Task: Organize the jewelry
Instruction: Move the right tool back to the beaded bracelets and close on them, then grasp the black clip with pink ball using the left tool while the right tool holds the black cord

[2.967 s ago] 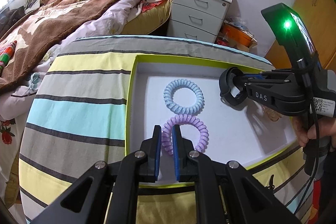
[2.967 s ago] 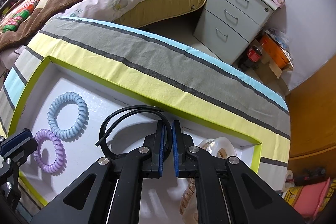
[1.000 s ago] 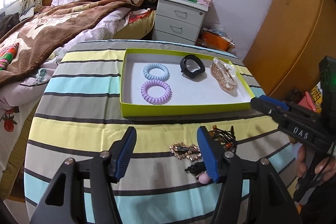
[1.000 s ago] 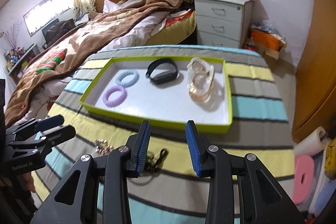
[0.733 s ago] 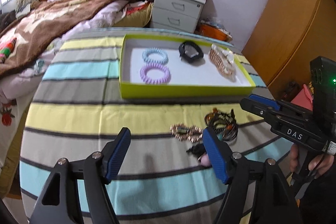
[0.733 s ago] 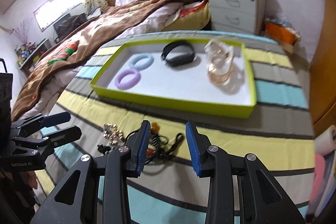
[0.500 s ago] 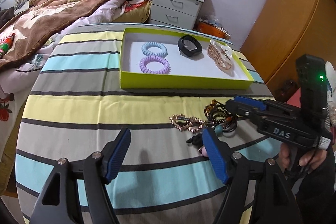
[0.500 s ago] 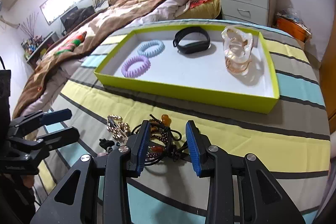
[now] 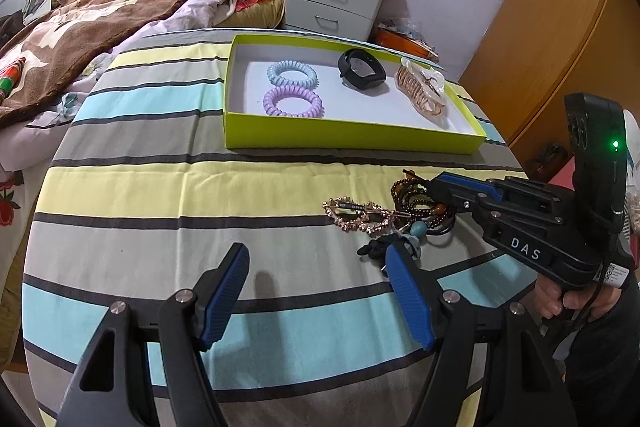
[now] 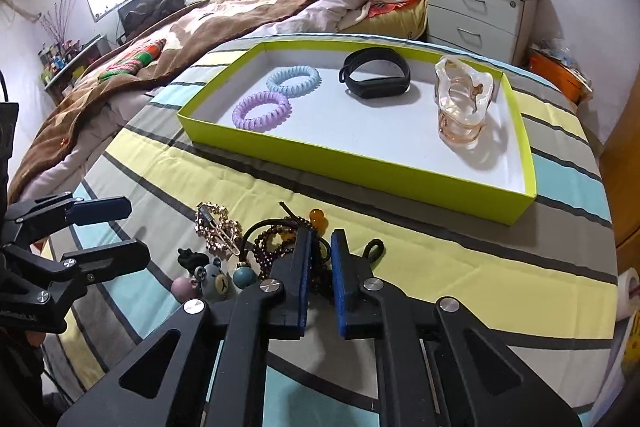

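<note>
A lime-green tray (image 9: pixel 352 137) (image 10: pixel 360 167) holds a blue coil tie (image 9: pixel 292 73), a purple coil tie (image 9: pixel 293 101), a black band (image 9: pixel 362 69) and a pink clear hair claw (image 9: pixel 420 91). A pile of loose jewelry lies on the striped cloth in front of it: a dark beaded bracelet (image 9: pixel 420 201) (image 10: pixel 276 243), a gold hair clip (image 9: pixel 356 213) (image 10: pixel 218 223), and small charms (image 10: pixel 212 277). My right gripper (image 10: pixel 320 237) is narrowly open, its fingers straddling the beaded bracelet. My left gripper (image 9: pixel 316 259) is wide open and empty, left of the pile.
The round table (image 9: pixel 160 187) has a striped cloth. A bed with a brown blanket (image 9: pixel 100 19) lies to the left. A white nightstand (image 9: pixel 336 3) and a wooden wardrobe (image 9: pixel 560 27) stand behind.
Both grippers have pulled back from the tray to the jewelry pile. My right gripper has dropped onto the beaded bracelet and its jaws have narrowed around it. My left gripper has stayed wide open.
</note>
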{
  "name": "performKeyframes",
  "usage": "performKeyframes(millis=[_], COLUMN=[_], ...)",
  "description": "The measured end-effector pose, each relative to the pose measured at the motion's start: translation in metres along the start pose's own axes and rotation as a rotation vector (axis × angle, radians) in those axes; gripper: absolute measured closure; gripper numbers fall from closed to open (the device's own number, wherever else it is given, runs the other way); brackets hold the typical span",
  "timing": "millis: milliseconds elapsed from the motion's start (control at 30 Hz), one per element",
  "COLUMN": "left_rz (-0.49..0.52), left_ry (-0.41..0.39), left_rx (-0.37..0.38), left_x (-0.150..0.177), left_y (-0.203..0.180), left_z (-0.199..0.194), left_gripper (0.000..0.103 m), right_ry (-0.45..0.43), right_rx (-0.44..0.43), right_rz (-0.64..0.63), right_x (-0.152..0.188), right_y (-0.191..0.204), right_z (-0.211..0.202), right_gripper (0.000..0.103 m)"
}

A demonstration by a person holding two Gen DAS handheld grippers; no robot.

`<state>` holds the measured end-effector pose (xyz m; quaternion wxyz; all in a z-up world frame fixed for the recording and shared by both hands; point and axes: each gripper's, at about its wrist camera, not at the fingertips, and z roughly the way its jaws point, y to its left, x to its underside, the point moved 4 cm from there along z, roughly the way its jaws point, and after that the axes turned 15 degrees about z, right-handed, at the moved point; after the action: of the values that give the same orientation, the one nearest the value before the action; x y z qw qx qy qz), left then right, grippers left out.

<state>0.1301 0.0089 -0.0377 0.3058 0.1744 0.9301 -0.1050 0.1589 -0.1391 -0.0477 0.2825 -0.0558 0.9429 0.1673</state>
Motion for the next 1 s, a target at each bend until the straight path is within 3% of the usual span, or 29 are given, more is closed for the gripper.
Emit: performKeyframes(millis=[267,633,1000], left_rz=[0.007,0.076,0.191], left_ry=[0.004,-0.009,0.025], left_rx=[0.002,0.067,0.018], left_x=[0.001,-0.001,-0.004], left_y=[-0.002,-0.022,-0.046], left_z=[0.000,0.001,0.018], left_gripper=[0.030,0.030,0.030], right_ry=[-0.070,-0.180,-0.215], right_rx=[-0.049,-0.114,-0.117], right_rz=[0.049,0.102,0.151], right_x=[-0.003,0.003,0.019], right_y=[-0.006,-0.011,-0.027], right_z=[-0.028,-0.078,-0.097], right_gripper=[0.099,0.099,0.099])
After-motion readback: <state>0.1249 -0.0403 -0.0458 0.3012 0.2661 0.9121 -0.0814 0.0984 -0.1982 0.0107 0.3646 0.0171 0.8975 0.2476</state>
